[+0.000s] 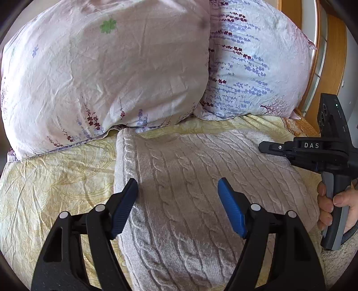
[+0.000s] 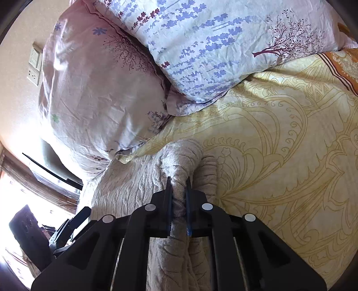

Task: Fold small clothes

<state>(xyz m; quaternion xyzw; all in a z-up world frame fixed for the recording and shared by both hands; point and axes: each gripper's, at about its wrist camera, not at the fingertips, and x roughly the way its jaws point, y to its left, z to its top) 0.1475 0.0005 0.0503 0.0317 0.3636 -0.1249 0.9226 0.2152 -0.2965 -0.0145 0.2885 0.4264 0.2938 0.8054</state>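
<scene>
place: home bedroom | evidence: bed sheet (image 2: pixel 279 134) with paisley print; two floral pillows (image 1: pixel 100 73); wooden headboard (image 1: pixel 290 18); wall sockets (image 2: pixel 34 65)

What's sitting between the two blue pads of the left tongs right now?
Only the cable-knit sweater lying on the bedsheet beneath; the left tongs are open with neither pad pressing it. The left wrist view shows this.

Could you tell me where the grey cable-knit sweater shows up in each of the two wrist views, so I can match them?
Left wrist view: the cable-knit sweater fills the lower centre, lying flat on the bedsheet beneath the open left gripper.
Right wrist view: the sweater sits lower centre-left, a bunched fold pinched in the shut right gripper.
Shared landmark: the lavender-print pillow, behind the sweater in both.
</scene>
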